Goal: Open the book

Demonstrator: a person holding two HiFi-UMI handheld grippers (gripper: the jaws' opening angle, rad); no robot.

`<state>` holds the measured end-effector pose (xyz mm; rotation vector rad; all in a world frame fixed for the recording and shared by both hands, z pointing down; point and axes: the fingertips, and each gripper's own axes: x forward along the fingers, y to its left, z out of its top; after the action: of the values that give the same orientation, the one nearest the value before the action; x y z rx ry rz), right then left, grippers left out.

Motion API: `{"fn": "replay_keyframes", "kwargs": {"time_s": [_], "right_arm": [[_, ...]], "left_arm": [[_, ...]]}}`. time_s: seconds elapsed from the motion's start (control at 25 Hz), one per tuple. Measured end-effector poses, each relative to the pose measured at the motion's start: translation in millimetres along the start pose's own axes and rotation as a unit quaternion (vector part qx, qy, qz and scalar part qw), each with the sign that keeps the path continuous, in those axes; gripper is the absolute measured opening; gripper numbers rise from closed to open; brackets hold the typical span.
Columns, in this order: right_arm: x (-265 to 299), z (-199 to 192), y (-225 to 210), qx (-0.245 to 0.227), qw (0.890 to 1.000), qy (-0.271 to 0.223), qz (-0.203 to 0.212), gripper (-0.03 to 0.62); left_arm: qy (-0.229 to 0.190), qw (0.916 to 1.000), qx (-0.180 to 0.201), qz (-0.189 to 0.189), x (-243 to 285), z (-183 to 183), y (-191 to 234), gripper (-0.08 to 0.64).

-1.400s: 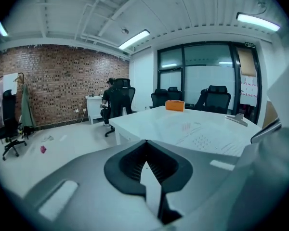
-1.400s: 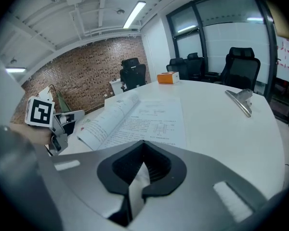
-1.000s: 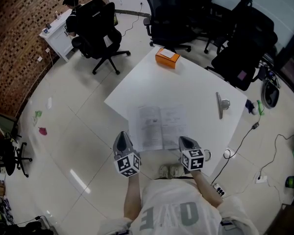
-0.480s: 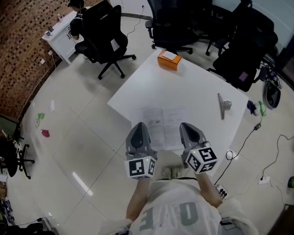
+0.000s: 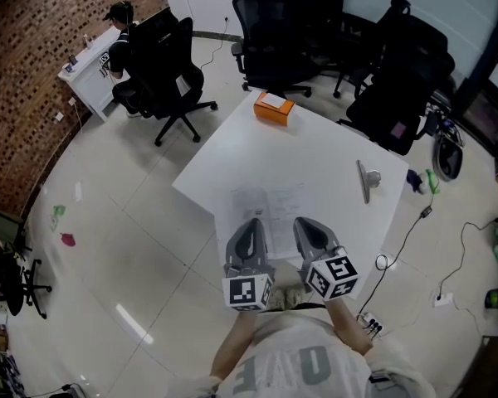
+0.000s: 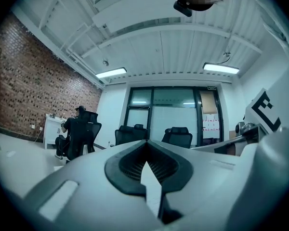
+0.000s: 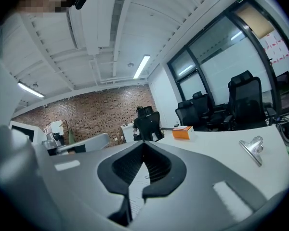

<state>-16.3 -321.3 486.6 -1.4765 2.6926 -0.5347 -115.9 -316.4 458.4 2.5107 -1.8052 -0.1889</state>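
Now holding the left gripper (image 5: 252,226) and the right gripper (image 5: 305,225) side by side above the near edge of the white table (image 5: 232,152), both pointing away from the body, each with jaws pressed together and gripping nothing. Looking past their tips at the book (image 5: 270,199), lying open and flat on the table just beyond them. Seeing, farther on, a metal clip (image 5: 363,179) lying to the right and an orange box (image 5: 274,106) sitting near the far corner.

One table (image 5: 315,152), one book (image 5: 270,206), one orange box (image 5: 274,106), one metal clip (image 5: 365,179) — one left gripper (image 5: 251,226), one right gripper (image 5: 305,225)
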Motion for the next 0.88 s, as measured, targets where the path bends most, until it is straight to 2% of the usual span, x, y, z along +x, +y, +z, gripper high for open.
{"fn": "replay_keyframes", "kwargs": {"time_s": [0.32, 0.52, 0.68, 0.88], "right_arm": [[-12.1, -13.3, 21.1, 0.006, 1.000, 0.008, 0.004, 0.003], [-37.1, -13.3, 39.2, -0.003, 1.000, 0.002, 0.019, 0.003], [-81.4, -11.7, 50.0, -0.009, 1.000, -0.013, 0.016, 0.003], [-168.1, -32.7, 59.0, -0.013, 1.000, -0.022, 0.010, 0.003]], "left_arm": [[0.011, 0.9999, -0.011, -0.003, -19.2, -9.8, 4.1, 0.014], [0.009, 0.9998, -0.006, 0.016, -47.9, -8.0, 4.0, 0.014], [-0.005, 0.9997, 0.002, 0.023, -80.7, 4.8, -8.7, 0.014], [-0.011, 0.9992, -0.001, 0.037, -150.4, 3.0, -51.1, 0.014]]}}
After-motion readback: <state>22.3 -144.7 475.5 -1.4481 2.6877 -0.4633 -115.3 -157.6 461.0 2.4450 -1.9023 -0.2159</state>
